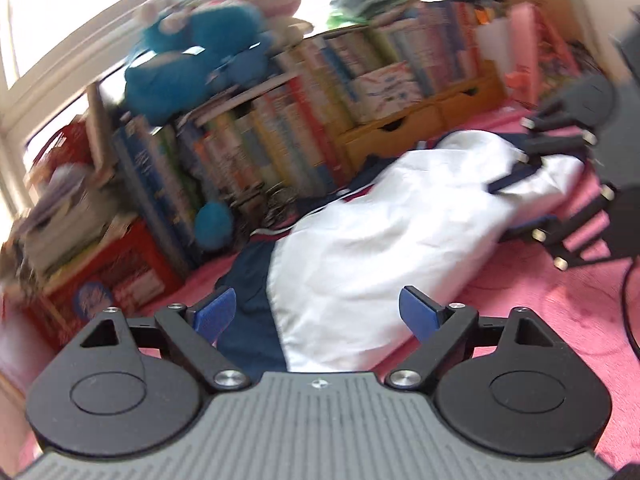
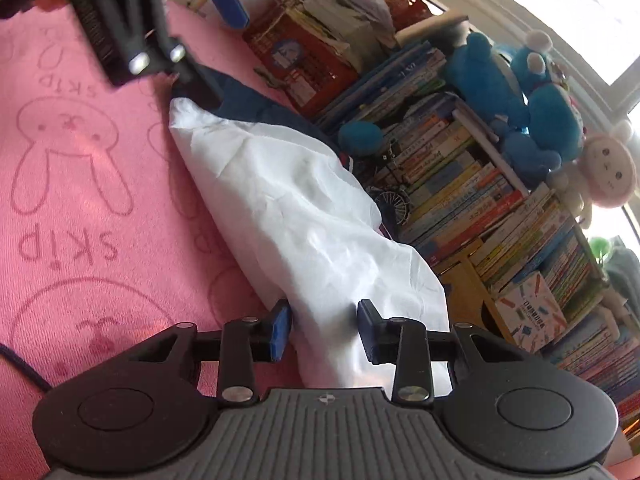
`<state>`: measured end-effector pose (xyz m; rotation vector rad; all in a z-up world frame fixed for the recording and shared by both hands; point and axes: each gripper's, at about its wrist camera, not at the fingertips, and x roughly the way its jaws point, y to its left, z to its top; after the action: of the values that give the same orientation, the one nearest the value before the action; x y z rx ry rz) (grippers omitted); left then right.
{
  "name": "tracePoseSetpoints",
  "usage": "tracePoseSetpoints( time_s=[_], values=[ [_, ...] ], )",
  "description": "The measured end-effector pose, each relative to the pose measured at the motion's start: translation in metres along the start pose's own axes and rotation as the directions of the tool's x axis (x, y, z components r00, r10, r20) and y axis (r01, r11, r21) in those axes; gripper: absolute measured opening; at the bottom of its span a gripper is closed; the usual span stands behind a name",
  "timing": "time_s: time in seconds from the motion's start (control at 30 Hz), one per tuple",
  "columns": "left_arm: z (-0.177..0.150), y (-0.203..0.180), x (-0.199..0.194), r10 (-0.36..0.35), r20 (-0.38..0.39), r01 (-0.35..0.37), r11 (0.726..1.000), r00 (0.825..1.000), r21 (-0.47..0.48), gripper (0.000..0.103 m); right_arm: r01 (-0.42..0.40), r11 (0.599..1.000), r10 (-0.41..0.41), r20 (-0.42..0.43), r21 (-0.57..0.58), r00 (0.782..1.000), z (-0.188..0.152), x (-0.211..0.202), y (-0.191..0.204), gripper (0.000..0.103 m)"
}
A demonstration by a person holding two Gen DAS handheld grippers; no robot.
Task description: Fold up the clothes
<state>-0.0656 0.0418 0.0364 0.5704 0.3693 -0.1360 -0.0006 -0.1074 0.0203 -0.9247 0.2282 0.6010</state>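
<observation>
White-and-navy crumpled fabric garment (image 1: 380, 240) lies on pink bunny-print towel mat (image 1: 540, 320), running 6 to 1 o'clock in left wrist view. L gripper (image 1: 320, 312) jaws wide apart, cloth between but not pinched; R gripper (image 2: 324, 328) jaws partly apart astride white edge, no clamp. Risk: slippery cloth slides out when lifted, fold collapses or bunches.

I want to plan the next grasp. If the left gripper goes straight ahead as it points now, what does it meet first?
Most likely the white and navy fabric garment lying on the pink towel; the left gripper is open over its near end, though depth is unclear.
</observation>
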Motion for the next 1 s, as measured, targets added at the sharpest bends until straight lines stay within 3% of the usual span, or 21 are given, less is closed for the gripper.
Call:
tracePoseSetpoints(
  time_s=[0.1, 0.2, 0.23, 0.27, 0.3, 0.43, 0.6, 0.67, 0.7, 0.77, 0.83, 0.87, 1.0],
  values=[
    [0.005, -0.044, 0.014, -0.05, 0.047, 0.037, 0.966, 0.998, 0.254, 0.092, -0.014, 0.997, 0.014, 0.002, 0.077, 1.0, 0.002, -0.004, -0.011, 0.037],
    [0.007, -0.067, 0.039, -0.035, 0.056, 0.011, 0.922, 0.998, 0.387, 0.088, -0.021, 0.996, 0.021, 0.007, 0.085, 1.0, 0.0, -0.008, -0.013, 0.038],
    [0.011, -0.066, 0.047, -0.025, 0.051, 0.004, 0.927, 0.998, 0.375, 0.084, -0.019, 0.997, 0.018, 0.008, 0.07, 1.0, -0.002, -0.01, -0.011, 0.039],
    [0.016, -0.065, 0.054, -0.014, 0.045, -0.003, 0.932, 0.999, 0.363, 0.072, -0.01, 0.999, 0.01, 0.006, 0.04, 1.0, -0.004, -0.012, -0.008, 0.042],
    [0.02, -0.062, 0.061, -0.007, 0.039, -0.007, 0.939, 0.999, 0.343, 0.069, 0.003, 1.0, -0.003, 0.003, -0.005, 1.0, -0.007, -0.013, -0.004, 0.047],
    [0.041, -0.037, 0.06, -0.01, 0.055, 0.0, 0.984, 0.998, 0.178, 0.069, 0.055, 0.982, -0.059, -0.016, -0.183, 0.998, -0.019, -0.007, 0.011, 0.059],
    [0.047, -0.023, 0.052, 0.014, 0.076, -0.026, 0.987, 0.997, 0.157, 0.069, 0.12, 0.961, -0.134, -0.039, -0.251, 0.99, -0.023, 0.019, 0.003, 0.064],
    [0.037, -0.026, 0.053, 0.05, 0.067, -0.066, 0.965, 0.996, 0.255, 0.072, 0.169, 0.944, -0.194, -0.062, -0.285, 0.979, -0.03, 0.032, -0.007, 0.064],
    [0.025, -0.03, 0.057, 0.09, 0.068, -0.109, 0.926, 0.994, 0.362, 0.076, 0.192, 0.934, -0.225, -0.077, -0.301, 0.971, -0.035, 0.037, -0.014, 0.062],
    [0.002, -0.036, 0.066, 0.162, 0.076, -0.177, 0.819, 0.984, 0.546, 0.076, 0.219, 0.922, -0.268, -0.117, -0.32, 0.956, -0.049, 0.045, -0.028, 0.06],
    [-0.019, -0.033, 0.077, 0.188, 0.046, -0.175, 0.758, 0.981, 0.629, 0.076, 0.216, 0.917, -0.281, -0.157, -0.336, 0.947, -0.063, 0.05, -0.036, 0.057],
    [-0.026, -0.031, 0.081, 0.198, 0.033, -0.172, 0.738, 0.98, 0.653, 0.069, 0.214, 0.917, -0.282, -0.17, -0.336, 0.944, -0.069, 0.052, -0.038, 0.053],
    [-0.023, -0.015, 0.091, 0.194, 0.003, -0.161, 0.802, 0.981, 0.575, 0.07, 0.181, 0.933, -0.25, -0.197, -0.31, 0.948, -0.076, 0.062, -0.036, 0.025]
  ],
)
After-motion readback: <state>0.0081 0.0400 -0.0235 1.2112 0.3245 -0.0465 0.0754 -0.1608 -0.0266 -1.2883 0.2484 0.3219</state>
